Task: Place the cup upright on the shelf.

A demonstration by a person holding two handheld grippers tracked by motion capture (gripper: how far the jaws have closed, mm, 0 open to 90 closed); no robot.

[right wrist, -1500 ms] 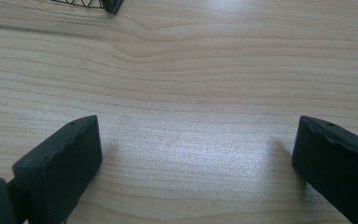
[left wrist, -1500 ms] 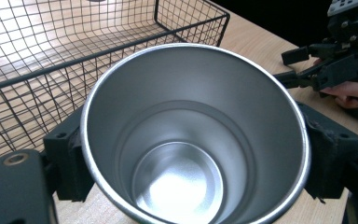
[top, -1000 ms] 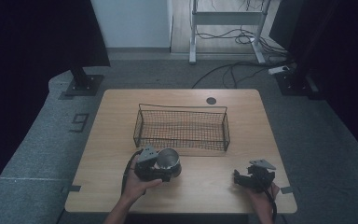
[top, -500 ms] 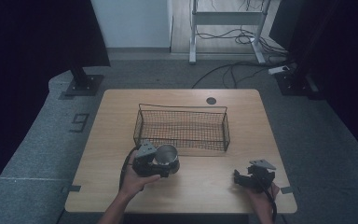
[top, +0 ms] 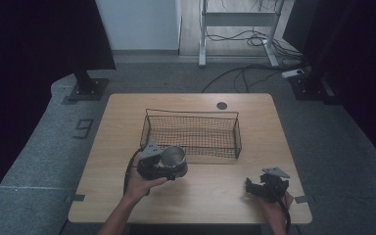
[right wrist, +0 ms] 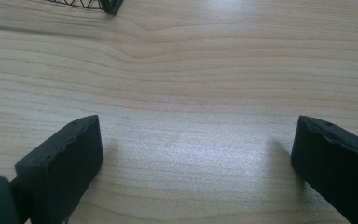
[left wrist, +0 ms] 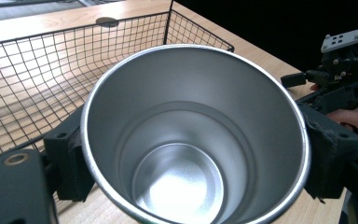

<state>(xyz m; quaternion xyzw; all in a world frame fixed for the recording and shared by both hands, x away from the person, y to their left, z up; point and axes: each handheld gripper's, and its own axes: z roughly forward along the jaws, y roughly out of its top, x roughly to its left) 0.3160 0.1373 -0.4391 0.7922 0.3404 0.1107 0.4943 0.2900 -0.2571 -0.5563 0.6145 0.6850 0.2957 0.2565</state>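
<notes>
Holding a steel cup (top: 174,156) between the two jaws of the left gripper (top: 169,164), pads pinching its wall on opposite sides, mouth tilting toward the gripper's own camera. Sitting just in front of the near long side of the wire basket (top: 191,132), toward the basket's near-left corner, slightly above the table (top: 127,112) and left of the middle of its near edge. In the left gripper view, showing the cup (left wrist: 191,140) as a bare shiny interior, with the basket mesh (left wrist: 37,74) just behind it and the other gripper (left wrist: 340,79) off to the side.

Resting near the table's near-right corner, the right gripper (top: 264,185), jaws spreading wide with nothing between them. In the right gripper view, hovering low over bare wood (right wrist: 191,93), one basket corner (right wrist: 107,5) peeking in at the top edge.

Standing on grey carpet (top: 39,156), a light wooden table with a round dark grommet (top: 222,105) near its far edge. Lying on the floor beyond, loose cables (top: 240,73) beside a metal frame (top: 235,19).

Counting: one cup, one basket, two grippers, two hands.
</notes>
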